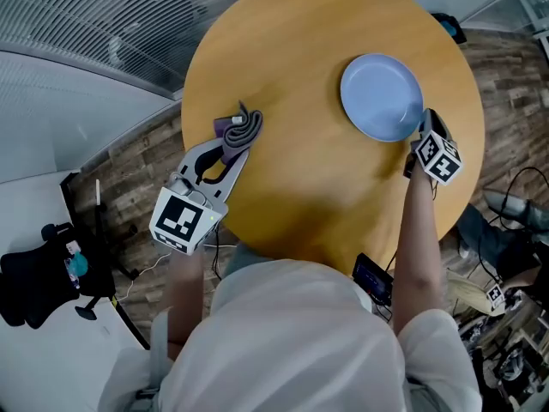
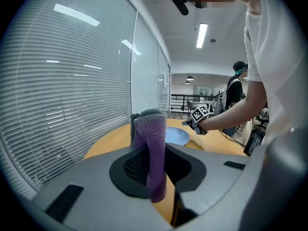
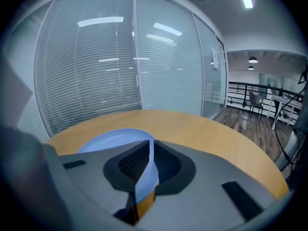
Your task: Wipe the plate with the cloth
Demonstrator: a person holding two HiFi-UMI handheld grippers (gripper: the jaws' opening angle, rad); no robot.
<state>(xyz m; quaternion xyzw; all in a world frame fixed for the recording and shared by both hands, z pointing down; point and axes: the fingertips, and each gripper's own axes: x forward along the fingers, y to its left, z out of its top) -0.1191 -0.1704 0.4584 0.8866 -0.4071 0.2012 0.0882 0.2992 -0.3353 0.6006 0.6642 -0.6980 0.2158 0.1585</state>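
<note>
A light blue plate (image 1: 382, 96) lies on the right half of the round wooden table (image 1: 309, 187). My right gripper (image 1: 423, 132) is shut on the plate's near right rim, and that rim (image 3: 147, 170) runs between its jaws. A purple and grey cloth (image 1: 241, 132) hangs pinched in my left gripper (image 1: 232, 148) at the table's left side. In the left gripper view the cloth (image 2: 151, 150) stands folded between the jaws, with the plate (image 2: 175, 135) and my right gripper (image 2: 198, 119) beyond it.
Slatted glass walls (image 3: 106, 66) stand close behind the table. A phone (image 1: 374, 278) sits near the table's front edge by the person's body. Black gear on a stand (image 1: 43, 277) is on the floor at left, and cables and bags (image 1: 502, 221) at right.
</note>
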